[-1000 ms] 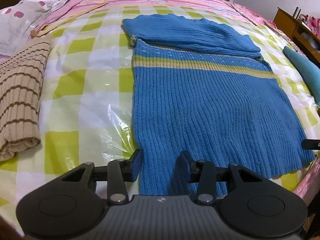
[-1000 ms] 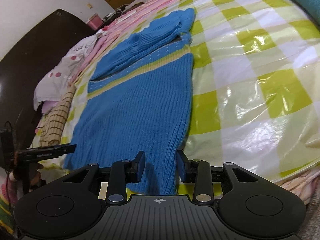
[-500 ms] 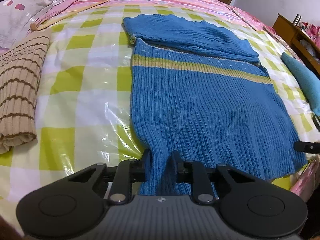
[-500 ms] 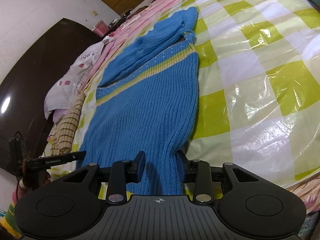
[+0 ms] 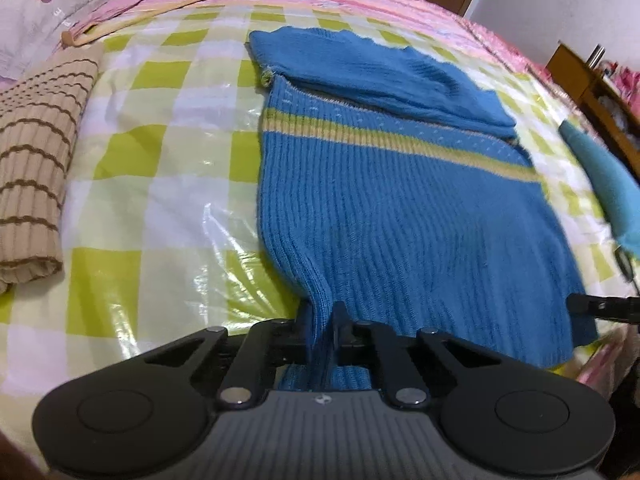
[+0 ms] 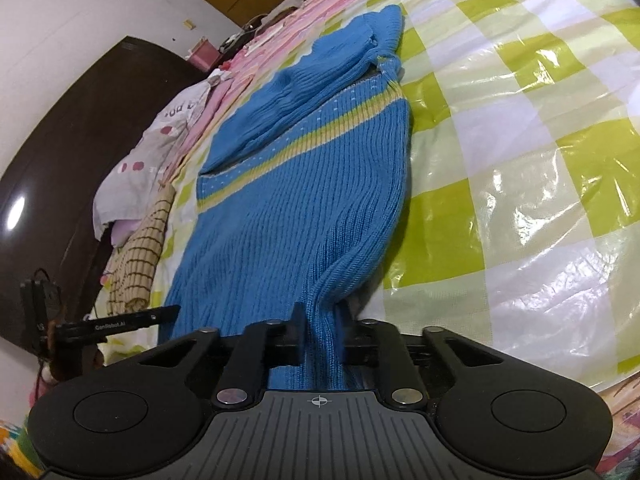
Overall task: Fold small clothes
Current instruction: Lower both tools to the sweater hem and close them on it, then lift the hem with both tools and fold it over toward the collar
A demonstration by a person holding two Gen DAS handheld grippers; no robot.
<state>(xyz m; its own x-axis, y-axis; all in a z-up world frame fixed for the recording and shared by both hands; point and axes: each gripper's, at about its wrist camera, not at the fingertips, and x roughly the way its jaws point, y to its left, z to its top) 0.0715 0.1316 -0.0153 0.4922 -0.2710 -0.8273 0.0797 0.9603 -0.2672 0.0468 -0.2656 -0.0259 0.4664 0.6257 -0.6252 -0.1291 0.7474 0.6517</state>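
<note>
Blue ribbed knit sweater with a yellow-green stripe (image 5: 392, 200) is lying flat across the checked plastic-covered bed (image 5: 160, 152), frame centre. Left gripper (image 5: 322, 330) is pinching its lower-left hem corner, jaws clamped. Right gripper (image 6: 322, 332) is closing, pads pressing the lower-right hem corner.

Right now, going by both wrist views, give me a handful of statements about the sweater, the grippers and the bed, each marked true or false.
1. The blue ribbed knit sweater lies on a green-and-white checked plastic sheet. True.
2. The left gripper hangs open above bare sheet. False: it pinches the sweater's near hem.
3. The right gripper has sweater fabric between its fingers. True; its jaws are closing.
4. The sweater's stripe is red. False: it is yellow-green.
5. A folded tan striped knit lies beside the sweater. True.
</note>
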